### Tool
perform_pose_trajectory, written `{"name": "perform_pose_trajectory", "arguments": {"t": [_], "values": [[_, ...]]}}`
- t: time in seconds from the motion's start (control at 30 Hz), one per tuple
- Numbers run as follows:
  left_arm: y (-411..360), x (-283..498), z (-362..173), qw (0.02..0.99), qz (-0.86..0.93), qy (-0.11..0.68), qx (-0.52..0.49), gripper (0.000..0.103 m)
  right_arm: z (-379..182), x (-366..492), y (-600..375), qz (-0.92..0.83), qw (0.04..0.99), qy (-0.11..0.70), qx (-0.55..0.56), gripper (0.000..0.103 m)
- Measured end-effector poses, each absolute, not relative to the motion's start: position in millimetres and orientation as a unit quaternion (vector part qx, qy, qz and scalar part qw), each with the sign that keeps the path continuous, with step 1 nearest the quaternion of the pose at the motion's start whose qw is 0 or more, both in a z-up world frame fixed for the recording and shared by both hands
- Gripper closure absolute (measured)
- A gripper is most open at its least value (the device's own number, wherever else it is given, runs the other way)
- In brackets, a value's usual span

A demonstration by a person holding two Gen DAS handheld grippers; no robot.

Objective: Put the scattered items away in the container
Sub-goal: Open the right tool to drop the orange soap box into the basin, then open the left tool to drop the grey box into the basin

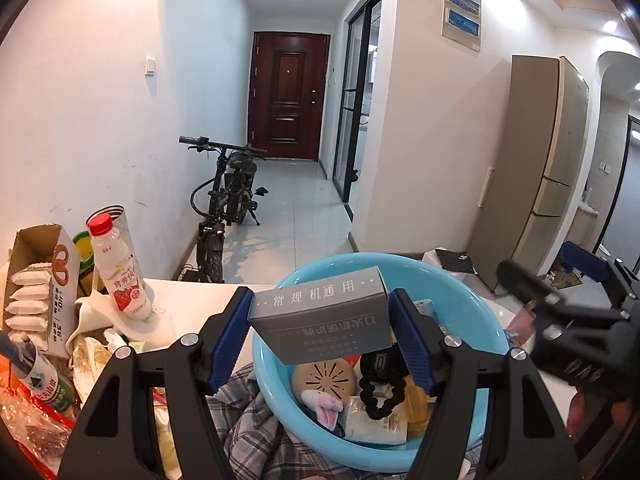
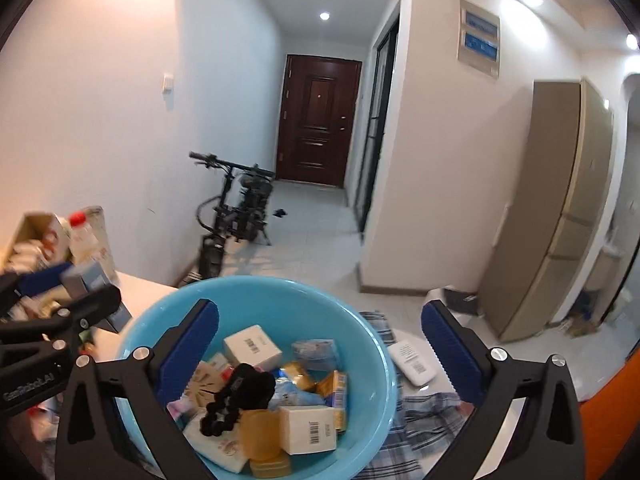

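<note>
My left gripper [image 1: 320, 308] is shut on a grey cardboard box [image 1: 320, 320] with white print, its blue pads pressing both ends. The box hangs tilted over the near left part of a light blue basin [image 1: 460, 304]. The right wrist view shows that box [image 2: 88, 276] at the far left, above the table beside the basin's rim [image 2: 260, 280]. My right gripper [image 2: 320, 312] stands wide open above the basin, with nothing between its pads. Inside the basin lie white boxes [image 2: 252, 346], a black scrunchie [image 2: 236, 400], yellow packets and other small items.
A red-capped milk bottle [image 1: 120, 268], an open carton of white packets [image 1: 36, 288] and a green bottle [image 1: 44, 380] crowd the table's left. A plaid cloth [image 2: 420, 420] lies under the basin, a white pack [image 2: 412, 364] to its right. Beyond stand a bike [image 1: 228, 200] and a fridge [image 1: 552, 168].
</note>
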State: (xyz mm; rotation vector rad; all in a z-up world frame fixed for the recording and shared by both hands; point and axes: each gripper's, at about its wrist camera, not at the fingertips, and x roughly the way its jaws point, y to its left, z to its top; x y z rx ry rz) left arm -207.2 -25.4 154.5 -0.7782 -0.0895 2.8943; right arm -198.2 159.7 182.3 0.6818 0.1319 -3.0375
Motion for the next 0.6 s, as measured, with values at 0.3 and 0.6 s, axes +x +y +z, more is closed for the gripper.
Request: {"name": "perform_pose_trajectory", "arguments": {"t": [0.3,0.6], "values": [[-15,-205,153,0.076,0.963,-0.015,-0.26,0.035,188,-191,171,-0.977,0.013,0.032,0.212,0.0],[-14,-204,152,0.076,0.962,-0.014,-0.262,0.035,188,-190,152,-0.975,0.014,0.051,0.217,0.0]]}}
